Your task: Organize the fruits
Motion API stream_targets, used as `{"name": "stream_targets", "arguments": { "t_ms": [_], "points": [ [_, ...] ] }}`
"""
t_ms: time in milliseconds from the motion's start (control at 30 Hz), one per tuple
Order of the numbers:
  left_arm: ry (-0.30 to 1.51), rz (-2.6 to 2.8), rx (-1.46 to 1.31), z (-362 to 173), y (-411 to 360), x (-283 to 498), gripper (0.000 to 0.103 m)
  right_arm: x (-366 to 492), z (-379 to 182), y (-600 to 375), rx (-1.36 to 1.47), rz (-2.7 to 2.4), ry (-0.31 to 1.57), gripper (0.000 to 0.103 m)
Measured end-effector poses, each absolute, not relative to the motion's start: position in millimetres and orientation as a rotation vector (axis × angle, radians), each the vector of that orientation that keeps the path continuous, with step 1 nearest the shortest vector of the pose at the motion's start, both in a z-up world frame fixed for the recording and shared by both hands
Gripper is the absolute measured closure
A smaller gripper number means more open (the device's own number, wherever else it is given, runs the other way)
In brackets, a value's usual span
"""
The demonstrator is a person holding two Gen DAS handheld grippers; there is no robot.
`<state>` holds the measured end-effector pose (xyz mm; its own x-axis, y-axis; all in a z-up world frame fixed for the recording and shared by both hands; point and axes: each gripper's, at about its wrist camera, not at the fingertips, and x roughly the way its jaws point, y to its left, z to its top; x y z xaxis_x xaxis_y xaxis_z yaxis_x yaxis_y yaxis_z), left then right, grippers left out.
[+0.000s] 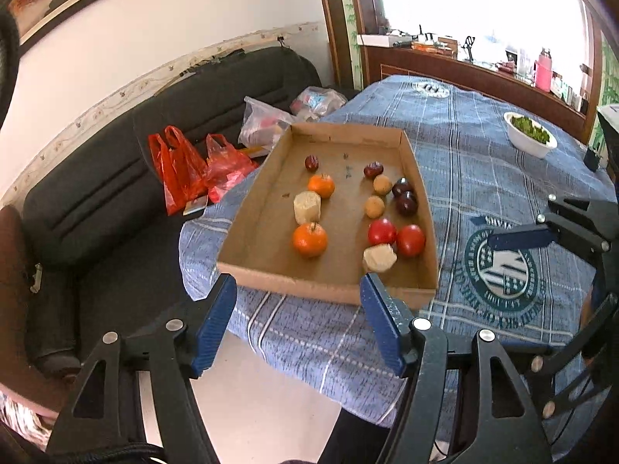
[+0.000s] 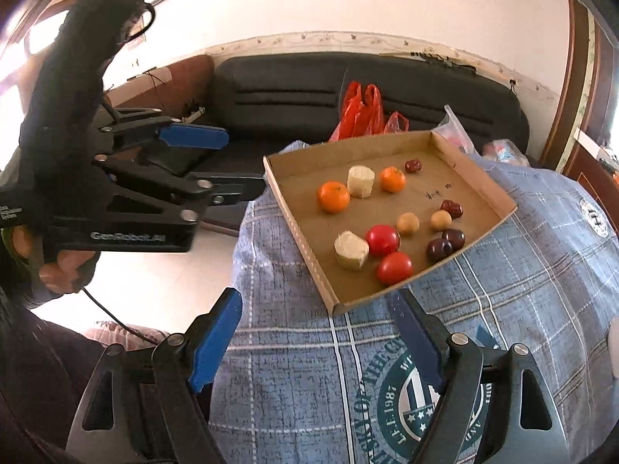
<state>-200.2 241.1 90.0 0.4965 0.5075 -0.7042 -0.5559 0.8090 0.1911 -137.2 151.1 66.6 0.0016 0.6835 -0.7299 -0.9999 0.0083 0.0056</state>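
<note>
A shallow cardboard tray (image 1: 267,201) (image 2: 479,178) lies on the blue plaid tablecloth and holds fruit. In it are two oranges (image 1: 310,239) (image 2: 333,196), two red tomatoes (image 1: 410,240) (image 2: 394,268), two pale cut pieces (image 1: 307,207) (image 2: 351,249), two tan round fruits (image 1: 375,206) (image 2: 407,224), two dark plums (image 1: 406,203) (image 2: 439,249) and two red dates (image 1: 311,162) (image 2: 451,208). My left gripper (image 1: 300,323) is open and empty, just short of the tray's near wall. My right gripper (image 2: 315,342) is open and empty, over the cloth before the tray's corner.
A white bowl of greens (image 1: 530,135) stands at the table's far right. A dark sofa (image 1: 116,162) beside the table holds red plastic bags (image 1: 182,170) and clear bags (image 1: 267,121). The table edge drops to a pale floor (image 2: 154,282). The left gripper also shows in the right wrist view (image 2: 193,135).
</note>
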Motion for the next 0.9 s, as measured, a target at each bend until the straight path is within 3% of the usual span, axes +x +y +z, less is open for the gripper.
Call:
{"name": "stream_targets", "arguments": {
  "t_ms": [533,633,900],
  "points": [
    [0.864,0.652,-0.056,78.5,242.6,-211.7,0.037,-131.0,50.2,147.8,-0.711,1.42,0.681,0.022],
    [0.874,0.65,-0.047,77.2,240.1,-210.5,0.029,-130.5,50.2,147.4,-0.707,1.423,0.68,0.022],
    [0.88,0.658,-0.045,76.3,237.7,-210.2,0.029,-133.7,51.4,148.8,-0.715,1.438,0.651,0.022]
  ]
}}
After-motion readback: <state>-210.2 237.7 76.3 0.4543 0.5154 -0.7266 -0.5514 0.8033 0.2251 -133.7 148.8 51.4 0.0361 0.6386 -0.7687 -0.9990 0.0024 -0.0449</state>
